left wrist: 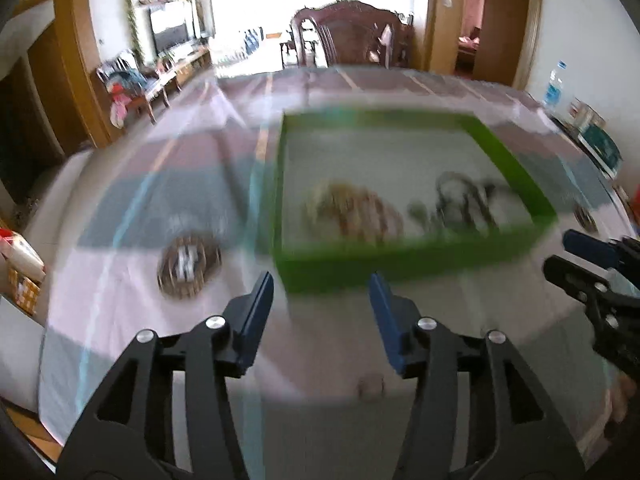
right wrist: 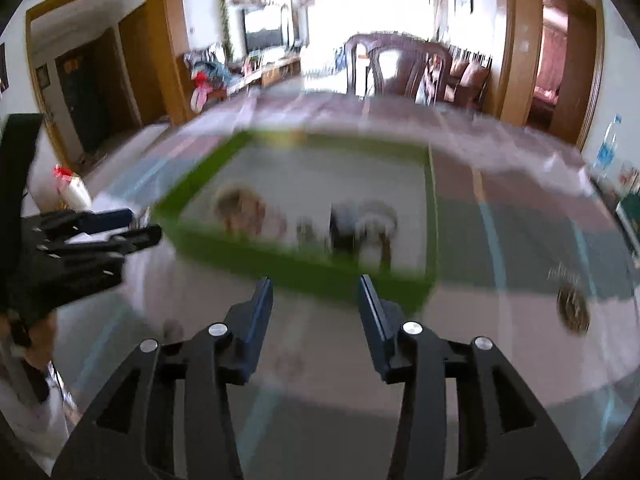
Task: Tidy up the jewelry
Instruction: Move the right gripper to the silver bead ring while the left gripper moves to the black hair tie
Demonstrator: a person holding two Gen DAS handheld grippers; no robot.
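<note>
Left gripper (left wrist: 322,280): tilted downward over the striped tablecloth (left wrist: 120,320), blue-padded tongs apart, nothing between them, tips just short of the near wall of the green tray (left wrist: 340,266).

Right gripper (right wrist: 316,284): same downward tilt, tongs apart and empty, tips at the tray's near wall. Each tool shows at the edge of the other's view.

Jewelry: heavily blurred. A brownish beaded heap (left wrist: 354,216) and a dark tangle (left wrist: 464,204), possibly cords or chains, lie inside the tray. A round brown piece (left wrist: 188,264) lies on the cloth left of the tray; another (right wrist: 574,310) lies to its right.
</note>
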